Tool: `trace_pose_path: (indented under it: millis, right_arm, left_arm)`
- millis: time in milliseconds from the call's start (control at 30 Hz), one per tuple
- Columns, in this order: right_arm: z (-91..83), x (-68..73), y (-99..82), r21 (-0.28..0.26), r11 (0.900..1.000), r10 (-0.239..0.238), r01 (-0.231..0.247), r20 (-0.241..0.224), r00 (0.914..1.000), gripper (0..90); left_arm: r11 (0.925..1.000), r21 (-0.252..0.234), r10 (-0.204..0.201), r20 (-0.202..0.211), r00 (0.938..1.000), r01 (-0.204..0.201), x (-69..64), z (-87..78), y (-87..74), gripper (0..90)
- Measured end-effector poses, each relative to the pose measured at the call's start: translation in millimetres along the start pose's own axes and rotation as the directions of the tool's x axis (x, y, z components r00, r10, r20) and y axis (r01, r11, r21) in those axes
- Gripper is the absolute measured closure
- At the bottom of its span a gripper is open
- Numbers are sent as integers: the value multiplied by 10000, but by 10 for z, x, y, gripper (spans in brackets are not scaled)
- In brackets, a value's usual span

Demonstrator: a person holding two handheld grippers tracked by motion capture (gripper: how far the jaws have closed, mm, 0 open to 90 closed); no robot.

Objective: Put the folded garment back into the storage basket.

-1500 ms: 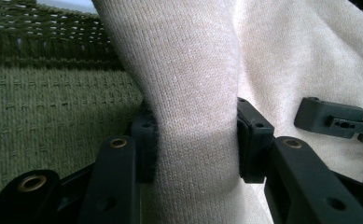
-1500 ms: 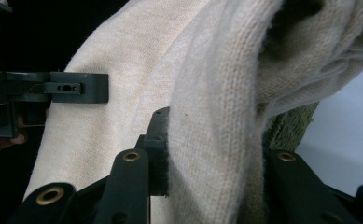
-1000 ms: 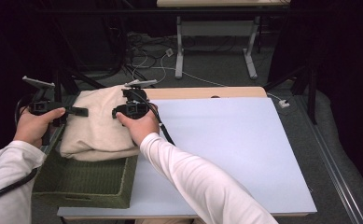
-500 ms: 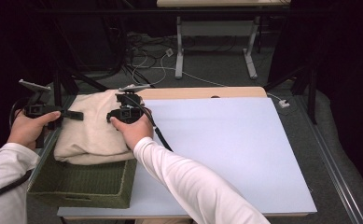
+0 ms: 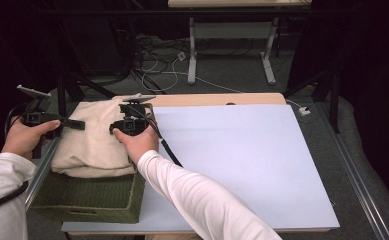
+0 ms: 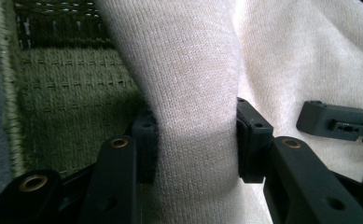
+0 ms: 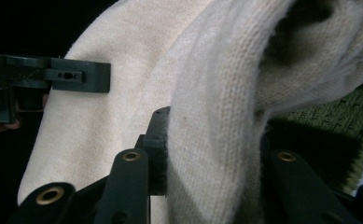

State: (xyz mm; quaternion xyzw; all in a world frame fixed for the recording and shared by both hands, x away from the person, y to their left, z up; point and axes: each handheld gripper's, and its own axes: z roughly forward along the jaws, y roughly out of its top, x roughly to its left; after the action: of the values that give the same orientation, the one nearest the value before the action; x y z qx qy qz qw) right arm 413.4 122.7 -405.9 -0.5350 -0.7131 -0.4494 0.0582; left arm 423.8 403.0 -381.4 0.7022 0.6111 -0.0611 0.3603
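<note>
Both tools were clamped on the cloth [image 5: 94,142]: the left tool [image 5: 77,124] on a thick fold at its left edge, the right tool [image 5: 116,128] on its right side. The 2-point grip likely kept it spread and level. The cloth hung over the basket [image 5: 89,200] at the tabletop's [image 5: 242,165] left edge.

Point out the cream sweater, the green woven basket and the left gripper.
cream sweater [image 5: 94,142], high view, middle of the folded knit.
green woven basket [image 5: 89,200], high view, front wall.
left gripper [image 6: 195,142], left gripper view, between its fingertips.
</note>
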Motion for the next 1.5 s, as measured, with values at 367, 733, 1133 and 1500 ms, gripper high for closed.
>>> trace_pose_path:
  millis: [367,733,1133,1500]
  right_arm:
    - [129,27,-91,152,9998,-122,122,44,9999,637]
    - [273,-52,-219,315,9995,-80,74,205,9998,637]
    - [401,-121,-292,592,9982,-48,22,434,9990,636]
    - [451,-108,-374,876,9962,-50,8,475,9989,637]
  left_arm:
    - [9997,245,97,-107,9999,-94,117,20,-67,597]
    - [9982,596,102,-319,9994,-83,210,163,-123,596]
    - [9959,910,20,-386,9993,15,312,316,-144,596]
    - [9934,1143,-46,-409,9992,92,374,339,-219,595]
